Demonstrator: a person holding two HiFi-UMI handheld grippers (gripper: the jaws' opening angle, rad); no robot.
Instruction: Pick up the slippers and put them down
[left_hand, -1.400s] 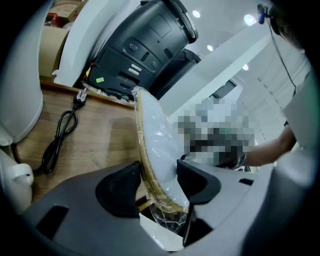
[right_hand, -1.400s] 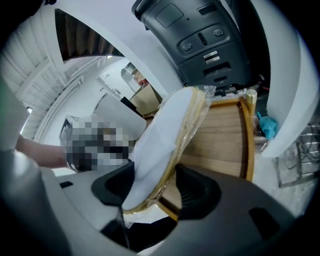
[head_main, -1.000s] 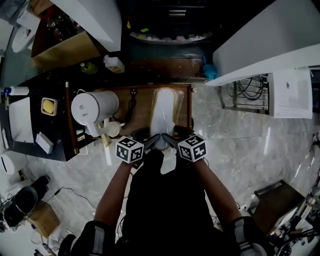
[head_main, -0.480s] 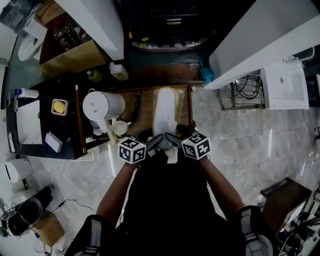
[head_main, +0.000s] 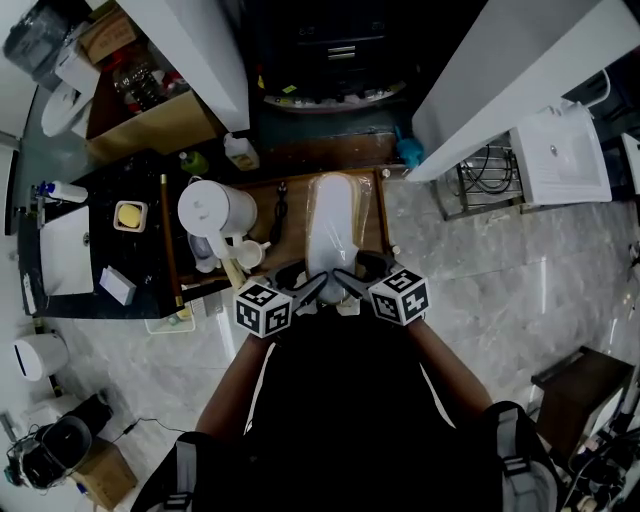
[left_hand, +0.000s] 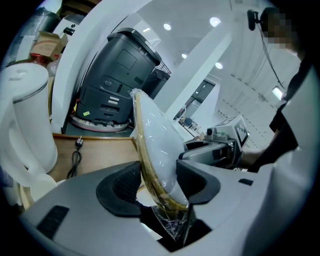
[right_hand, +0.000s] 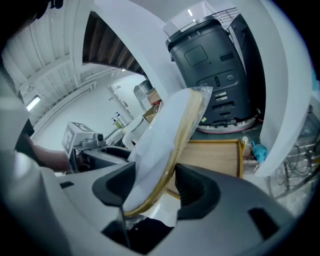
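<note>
A pair of white slippers with tan soles, wrapped in clear plastic, hangs tilted over the wooden board. Both grippers hold its near end. In the head view my left gripper and right gripper meet there from either side. In the left gripper view the slippers run edge-on between the pads, and the left gripper is shut on them. The right gripper view shows the slippers the same way, with the right gripper shut on them. Crumpled plastic hangs below the jaws.
A white kettle, a cup and a black cable with plug sit on the board's left part. A dark grey machine stands behind it. Left is a black counter with a sink; white slanted beams flank the board.
Both grippers have risen together with the slippers held between them. Their far end now stands higher over the wooden board.
</note>
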